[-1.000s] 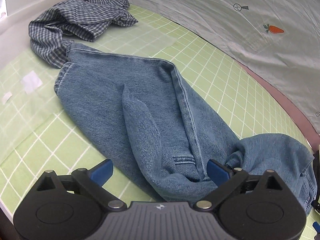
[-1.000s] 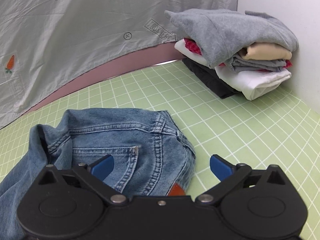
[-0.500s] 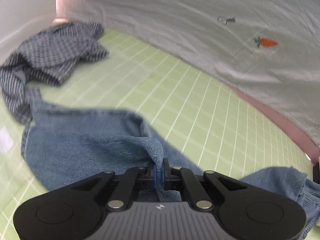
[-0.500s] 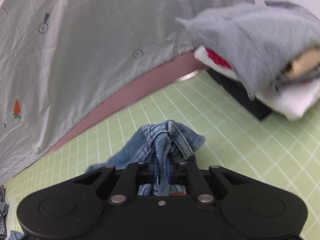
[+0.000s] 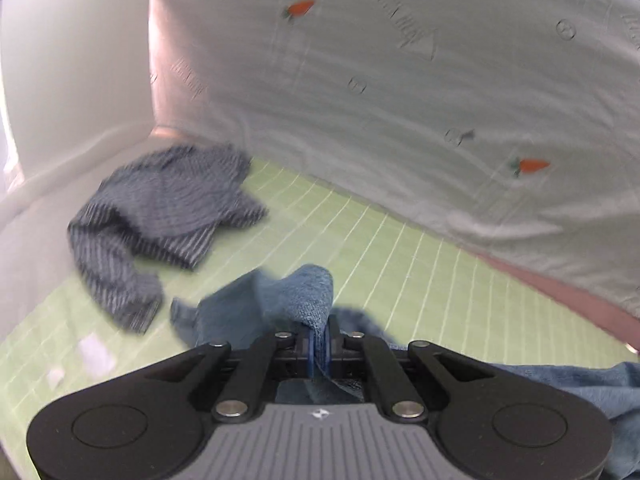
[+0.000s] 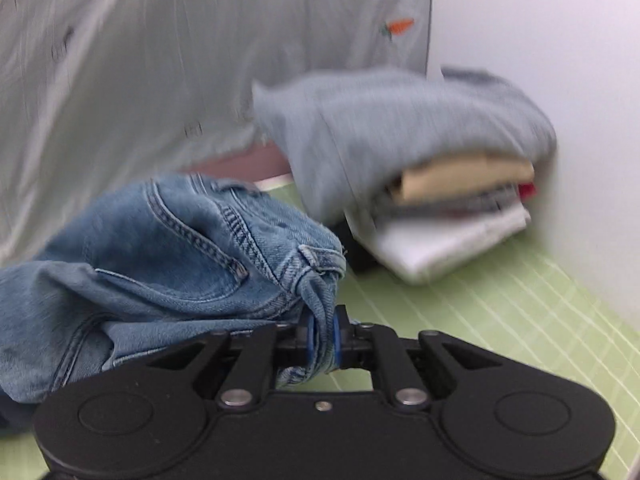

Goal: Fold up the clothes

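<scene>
Big change from a second ago: back then both grippers sat wide open over the jeans lying flat on the green grid mat; now both are clamped tight and the denim is up off the surface. The left gripper (image 5: 319, 344) has its blue pads squeezed together on a fold of the jeans (image 5: 308, 296), a hump of denim rising just ahead of the fingers while more of it trails off toward the lower right of the left wrist view. The right gripper (image 6: 324, 340) is pinched on the jeans (image 6: 192, 248) at the waistband, by a belt loop, and the seat with its stitched pocket seams bunches up to the left.

Beyond the left gripper, the checked shirt (image 5: 168, 216) lies crumpled on the green grid mat (image 5: 400, 264), apart from the denim. In the right wrist view, the stack of folded clothes (image 6: 432, 176) sits against the white wall, a grey garment on top.

Both views are smeared with motion blur, so the shirt's pattern and the stack's lower layers are hard to read. The gripper bodies hide the denim directly beneath them, and how the two gripped parts join is out of sight.
</scene>
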`<state>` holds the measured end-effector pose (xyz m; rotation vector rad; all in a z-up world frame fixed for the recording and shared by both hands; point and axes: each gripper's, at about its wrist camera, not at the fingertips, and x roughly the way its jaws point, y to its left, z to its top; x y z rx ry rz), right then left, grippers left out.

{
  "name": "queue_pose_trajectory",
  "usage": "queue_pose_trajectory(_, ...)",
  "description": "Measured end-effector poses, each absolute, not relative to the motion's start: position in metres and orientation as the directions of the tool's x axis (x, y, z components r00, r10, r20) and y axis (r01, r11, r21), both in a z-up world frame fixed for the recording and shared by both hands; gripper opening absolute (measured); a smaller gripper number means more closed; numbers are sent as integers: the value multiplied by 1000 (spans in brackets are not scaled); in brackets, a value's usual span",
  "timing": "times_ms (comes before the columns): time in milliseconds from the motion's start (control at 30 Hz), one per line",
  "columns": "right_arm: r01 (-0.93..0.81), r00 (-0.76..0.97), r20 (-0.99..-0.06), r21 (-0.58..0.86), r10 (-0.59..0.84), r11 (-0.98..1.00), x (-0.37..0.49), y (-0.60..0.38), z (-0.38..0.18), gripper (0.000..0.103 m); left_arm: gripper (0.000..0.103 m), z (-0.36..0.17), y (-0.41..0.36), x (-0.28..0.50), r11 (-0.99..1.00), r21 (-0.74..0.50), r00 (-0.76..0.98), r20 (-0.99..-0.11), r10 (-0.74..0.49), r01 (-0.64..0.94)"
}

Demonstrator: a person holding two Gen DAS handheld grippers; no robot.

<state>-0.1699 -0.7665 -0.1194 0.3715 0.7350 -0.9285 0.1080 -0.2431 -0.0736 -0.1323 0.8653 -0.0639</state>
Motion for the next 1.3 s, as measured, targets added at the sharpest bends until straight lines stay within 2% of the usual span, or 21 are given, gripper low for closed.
queue_pose_trajectory(67,842,326,-767,-30,-552,539,-185,-755,-142,11,6,-106,-228,91,993,-113,559,-826,-81,-23)
queue_pose_trajectory(200,857,332,-726,-35,-602,514,-188,-736,-130,46,11,-127,-217,71,995,-93,503,-862,-63,-35)
queue_pose_trajectory(267,858,349,-691,-35,-633,512,-184,-729,-118,54,17,-134,-212,62,995,-87,485,-872,-57,-38)
queue_pose_trajectory(300,852,364,-673,-39,-644,522,-177,-727,-112,67,30,-138,-210,57,996,-83,476,-878,-54,-40)
queue_pose_trajectory(333,838,387,-659,-40,-645,545,-167,-725,-107,77,49,-138,-209,57,996,-82,477,-877,-52,-42)
queue_pose_trajectory(367,822,415,-647,-36,-640,569,-157,-724,-102,78,59,-136,-210,59,996,-82,489,-871,-50,-44)
queue_pose_trajectory(400,810,439,-644,-18,-627,586,-146,-725,-99,78,76,-133,-210,62,996,-82,501,-864,-48,-46)
queue_pose_trajectory(433,802,462,-647,13,-607,597,-134,-726,-97,78,85,-132,-211,66,996,-80,505,-862,-46,-47)
queue_pose_trajectory(533,798,492,-661,81,-567,598,-101,-728,-98,80,93,-136,-213,81,996,-69,494,-869,-37,-48)
queue_pose_trajectory(700,822,488,-694,160,-530,547,-51,-728,-110,85,94,-149,-210,105,998,-50,460,-888,-21,-49)
queue_pose_trajectory(900,877,412,-760,180,-502,446,-12,-734,-130,84,95,-166,-190,129,993,-88,440,-897,-43,-82)
queue_pose_trajectory(967,884,404,-769,189,-495,428,-12,-735,-134,75,95,-169,-183,137,989,-111,443,-895,-57,-98)
queue_pose_trajectory(1000,879,416,-769,203,-486,430,-14,-734,-135,52,95,-171,-179,141,986,-129,443,-894,-70,-104)
queue_pose_trajectory(1033,869,434,-762,213,-482,446,-18,-732,-134,38,95,-174,-177,144,983,-148,442,-893,-85,-109)
queue_pose_trajectory(1067,860,447,-752,211,-485,465,-23,-729,-131,34,94,-176,-175,147,980,-163,442,-892,-97,-114)
queue_pose_trajectory(1100,850,460,-742,209,-487,484,-27,-725,-128,22,92,-178,-174,150,977,-178,443,-890,-110,-116)
queue_pose_trajectory(1133,841,468,-732,196,-495,505,-32,-721,-123,14,85,-179,-174,153,975,-190,445,-887,-121,-114)
queue_pose_trajectory(1167,833,472,-719,177,-509,524,-38,-715,-117,13,77,-179,-174,155,973,-200,446,-885,-131,-111)
queue_pose_trajectory(1233,829,474,-691,141,-546,542,-59,-705,-102,11,27,-173,-174,155,970,-221,450,-880,-153,-102)
queue_pose_trajectory(1267,833,469,-680,129,-563,538,-71,-700,-95,11,13,-170,-174,155,968,-230,453,-877,-163,-97)
queue_pose_trajectory(1300,839,463,-671,120,-580,531,-85,-696,-87,11,5,-165,-173,152,969,-231,464,-870,-165,-90)
